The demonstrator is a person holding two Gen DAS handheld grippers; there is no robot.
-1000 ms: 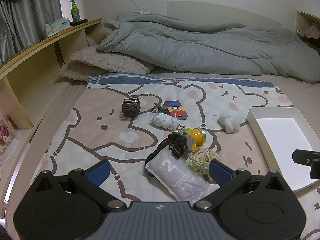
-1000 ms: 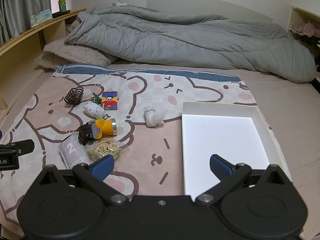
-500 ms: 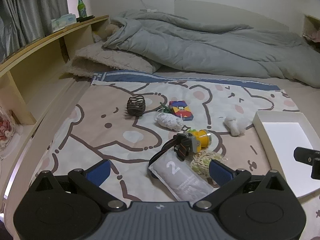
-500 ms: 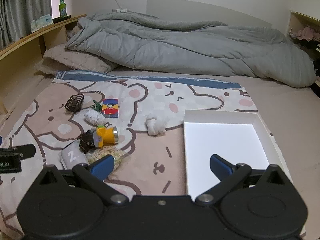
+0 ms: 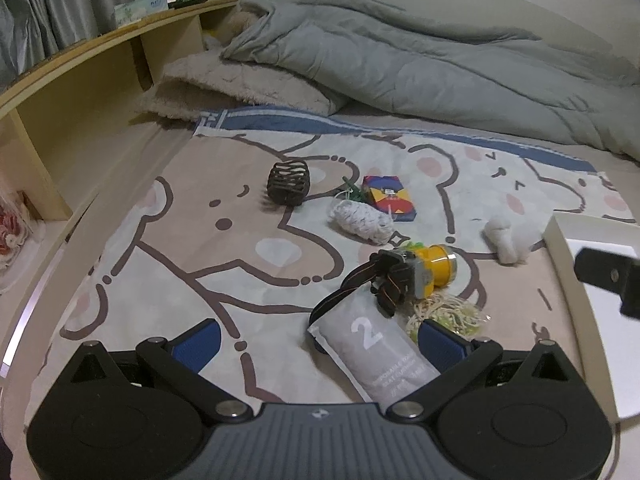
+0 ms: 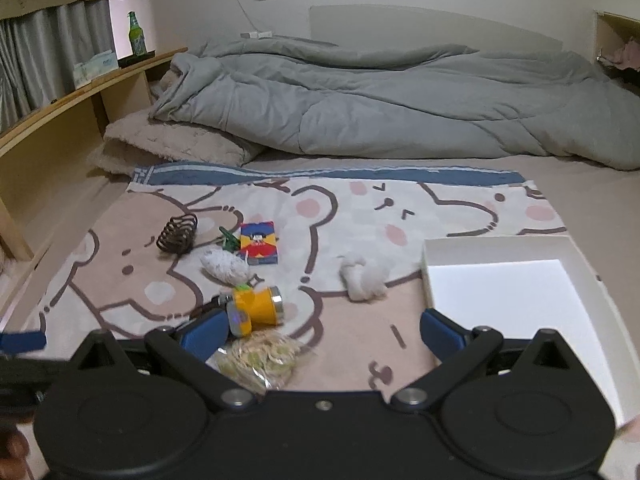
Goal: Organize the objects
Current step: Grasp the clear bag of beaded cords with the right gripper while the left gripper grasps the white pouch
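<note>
Hovering at the bottom of each view, the left gripper [image 5: 318,340] and right gripper [image 6: 322,330] hold their fingers spread, gripping nothing. Just beyond lie a pouch [image 5: 372,354], noodles [image 6: 260,356] and headlamp [image 6: 260,305] at centre; the tray [image 6: 496,246] sits right; the duvet [image 6: 400,100] fills the top.

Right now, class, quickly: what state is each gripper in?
Left gripper: open, holding nothing, fingers spread above the grey sachet.
Right gripper: open, holding nothing, hovering near the white tray.
</note>
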